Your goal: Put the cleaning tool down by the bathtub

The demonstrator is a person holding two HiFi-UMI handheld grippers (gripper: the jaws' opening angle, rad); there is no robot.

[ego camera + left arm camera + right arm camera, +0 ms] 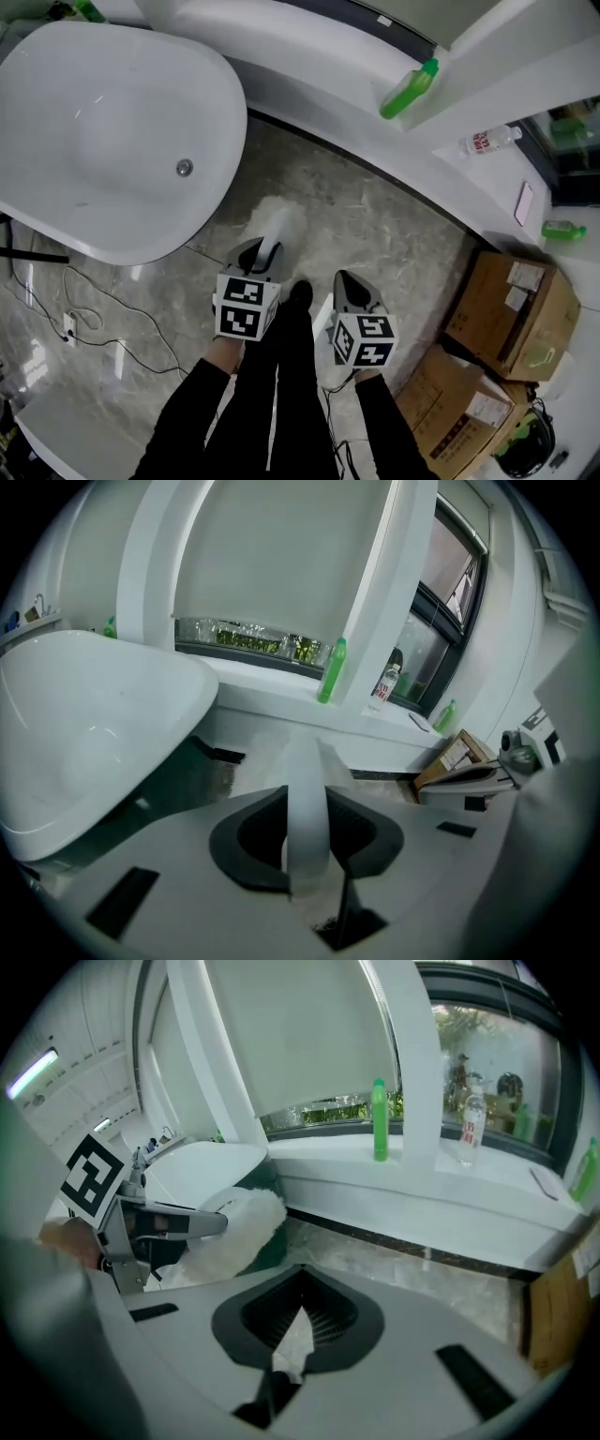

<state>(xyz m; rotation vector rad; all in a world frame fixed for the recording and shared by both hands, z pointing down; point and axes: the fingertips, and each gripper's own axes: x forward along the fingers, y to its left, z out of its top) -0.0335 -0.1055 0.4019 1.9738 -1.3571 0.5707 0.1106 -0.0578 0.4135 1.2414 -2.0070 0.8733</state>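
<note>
Left gripper [260,255]: jaws closed on the white handle of the cleaning tool [307,808].
Cleaning tool: the handle runs out between the left gripper's jaws. Its fluffy white head sticks out just ahead of that gripper, over the floor [375,225].
Bathtub [103,122]: ahead and to the left of the left gripper, near the fluffy head.
Right gripper [349,289]: just right of the left gripper, jaws drawn together, nothing between them.
Cardboard boxes [511,314]: on the floor, right of the right gripper.
</note>
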